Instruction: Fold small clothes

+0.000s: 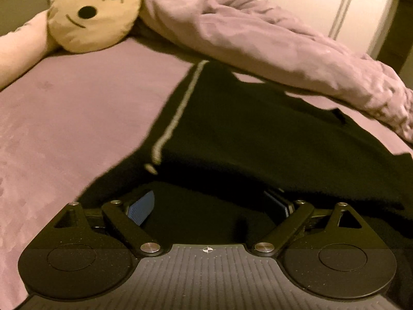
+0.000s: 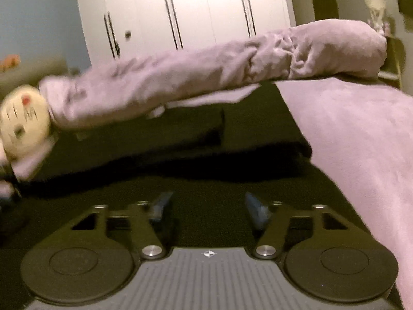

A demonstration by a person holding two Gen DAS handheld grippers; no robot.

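Black shorts [image 1: 258, 134] with a grey side stripe [image 1: 178, 113] lie on the pink bed sheet [image 1: 77, 108]. My left gripper [image 1: 209, 204] is open, low over the near edge of the shorts, with its blue pads [image 1: 142, 206] wide apart and the black cloth between and over the fingertips. In the right wrist view the black shorts [image 2: 160, 155] fill the middle, partly folded. My right gripper [image 2: 206, 204] is open just above the cloth, its blue pads [image 2: 255, 209] apart and holding nothing.
A bunched pink duvet [image 1: 258, 33] lies along the far side of the bed, also in the right wrist view [image 2: 206, 75]. A cream cat-face plush [image 1: 95, 13] rests at the far left. White wardrobe doors [image 2: 180, 13] stand behind. Pink sheet [image 2: 361, 142] extends right.
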